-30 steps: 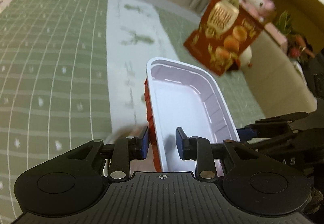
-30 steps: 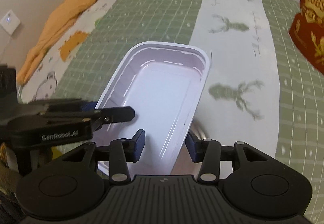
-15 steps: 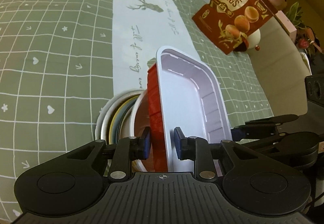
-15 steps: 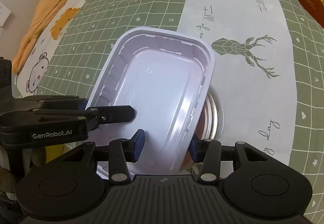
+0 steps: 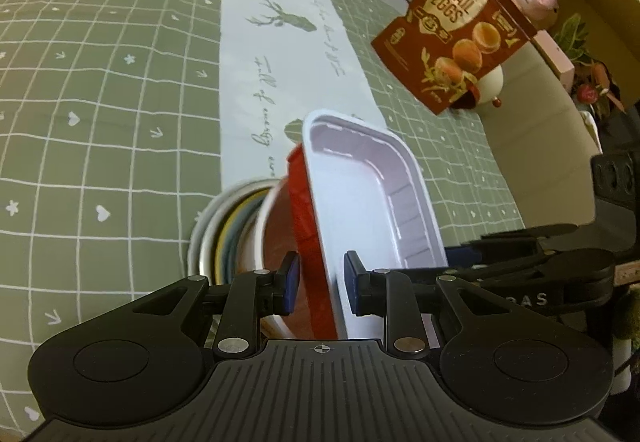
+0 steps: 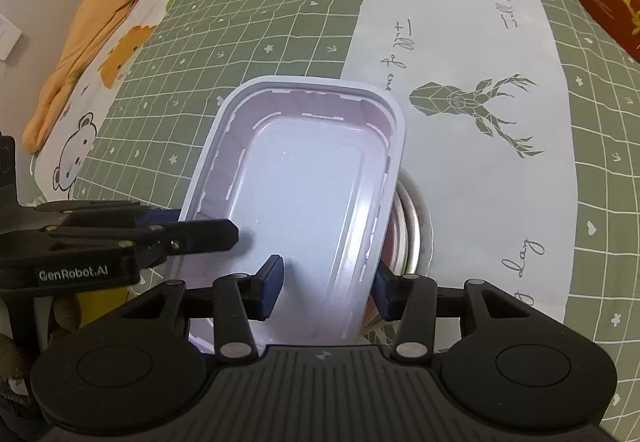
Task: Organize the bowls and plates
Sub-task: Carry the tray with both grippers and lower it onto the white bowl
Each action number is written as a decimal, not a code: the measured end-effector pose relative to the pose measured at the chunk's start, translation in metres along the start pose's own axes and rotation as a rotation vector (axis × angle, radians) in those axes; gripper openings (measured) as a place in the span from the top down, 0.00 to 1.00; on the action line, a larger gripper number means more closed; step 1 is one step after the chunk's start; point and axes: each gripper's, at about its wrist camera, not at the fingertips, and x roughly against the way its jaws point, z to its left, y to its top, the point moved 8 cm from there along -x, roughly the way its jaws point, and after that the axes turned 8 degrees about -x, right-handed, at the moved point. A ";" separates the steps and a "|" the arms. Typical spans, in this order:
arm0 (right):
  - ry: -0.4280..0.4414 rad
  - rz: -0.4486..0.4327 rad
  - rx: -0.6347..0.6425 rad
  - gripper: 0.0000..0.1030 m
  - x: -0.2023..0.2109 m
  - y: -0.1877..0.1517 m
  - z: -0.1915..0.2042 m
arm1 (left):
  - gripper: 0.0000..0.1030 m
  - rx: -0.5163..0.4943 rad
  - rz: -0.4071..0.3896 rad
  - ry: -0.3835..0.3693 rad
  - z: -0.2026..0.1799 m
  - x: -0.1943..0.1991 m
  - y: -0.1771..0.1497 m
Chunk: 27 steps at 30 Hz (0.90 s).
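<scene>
Tray held tilted over the plate stack on the near counter, left gripper pinching its left wall, right gripper pinching its right wall; nesting looks nearly done, seating and release left.

Our two wrist cameras look steeply down from close range, facing each other's side; both share the white tray and deer-print surface.

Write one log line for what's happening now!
left hand-held gripper: gripping rectangular white plastic tray | right hand-held gripper: gripping tray | under: stacked round bowls
</scene>
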 end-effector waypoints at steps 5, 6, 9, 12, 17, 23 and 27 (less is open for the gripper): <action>-0.001 -0.003 0.010 0.55 0.000 0.000 0.004 | 0.74 0.034 0.000 0.021 0.014 -0.001 0.000; -0.002 -0.001 0.013 0.55 -0.001 0.000 0.005 | 0.74 0.038 0.001 0.023 0.017 -0.002 0.000; -0.003 0.003 0.023 0.55 -0.003 0.001 0.010 | 0.74 0.050 0.003 0.016 0.022 -0.003 0.000; -0.009 0.006 0.030 0.55 -0.007 0.003 0.012 | 0.74 0.057 0.001 0.004 0.022 -0.003 0.000; -0.025 -0.002 0.021 0.55 -0.008 0.007 0.009 | 0.74 0.041 -0.014 -0.027 0.015 0.000 0.004; -0.040 -0.029 0.008 0.55 -0.005 0.012 0.003 | 0.75 0.040 -0.027 -0.036 0.010 -0.001 0.011; -0.042 -0.038 0.007 0.55 -0.003 0.015 0.001 | 0.75 0.043 -0.030 -0.044 0.009 -0.003 0.014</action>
